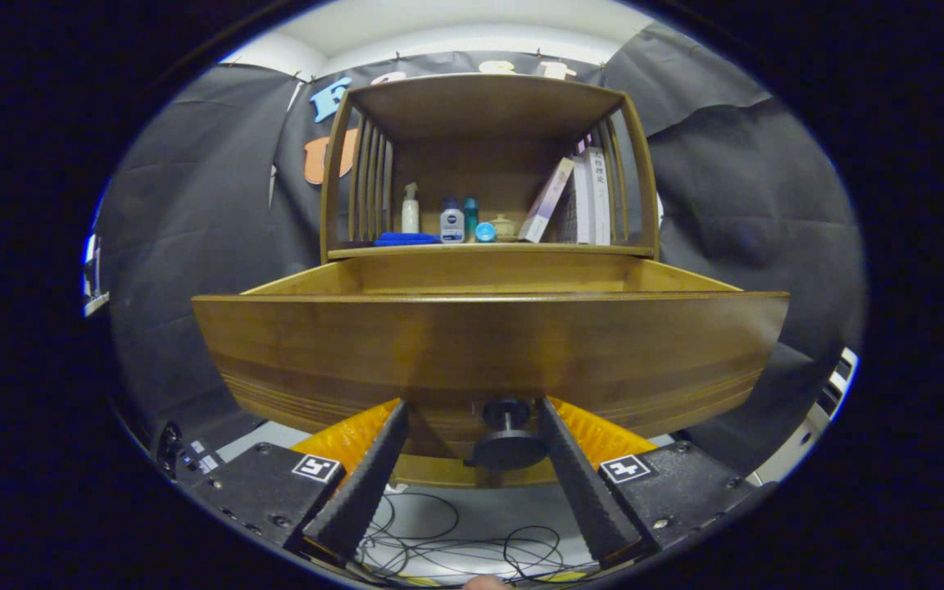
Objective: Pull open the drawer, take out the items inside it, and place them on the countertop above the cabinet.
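**Gripper spread wide, level and facing forward**

Your gripper (472, 410) is held level, its two fingers (365, 483) angling inward toward their tips with a wide gap between them. Neither finger presses on anything. A fingertip of your hand (488, 583) shows just behind them.

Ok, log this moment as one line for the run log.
drawer: pulled open | gripper: open, fingers either side of knob, no grip | drawer contents: hidden | countertop: bottles, books

Drawer (488, 352): wood, smooth, semi-gloss varnish, grain visible. Knob (508, 442): dark, matt. Cabinet (484, 106): same varnished wood. Booth wall (193, 213): matt, creased cloth.
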The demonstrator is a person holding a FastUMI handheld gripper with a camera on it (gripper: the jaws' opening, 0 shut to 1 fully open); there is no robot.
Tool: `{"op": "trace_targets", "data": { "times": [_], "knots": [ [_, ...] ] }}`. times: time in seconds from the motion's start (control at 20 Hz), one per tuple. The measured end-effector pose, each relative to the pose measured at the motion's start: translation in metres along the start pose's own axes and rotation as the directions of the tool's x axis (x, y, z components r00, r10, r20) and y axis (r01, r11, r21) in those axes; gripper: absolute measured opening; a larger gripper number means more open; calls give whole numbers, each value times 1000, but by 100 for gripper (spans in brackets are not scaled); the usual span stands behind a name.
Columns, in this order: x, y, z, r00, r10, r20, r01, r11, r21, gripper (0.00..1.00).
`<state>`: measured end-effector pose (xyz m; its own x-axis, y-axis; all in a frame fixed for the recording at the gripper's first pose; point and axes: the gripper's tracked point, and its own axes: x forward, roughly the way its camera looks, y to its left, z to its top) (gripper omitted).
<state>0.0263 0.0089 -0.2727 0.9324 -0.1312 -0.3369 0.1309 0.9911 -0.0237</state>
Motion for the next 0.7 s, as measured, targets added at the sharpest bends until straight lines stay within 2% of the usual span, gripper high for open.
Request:
{"op": "trace_targets", "data": {
  "times": [0.15,0.35,0.7],
  "knots": [
    [8,1,3,1000,-12,18,12,1000,4,100],
    [18,-9,10,999,23,31,-23,1000,1,100],
    [45,-12,23,999,31,18,-31,1000,-1,100]
  ]
}}
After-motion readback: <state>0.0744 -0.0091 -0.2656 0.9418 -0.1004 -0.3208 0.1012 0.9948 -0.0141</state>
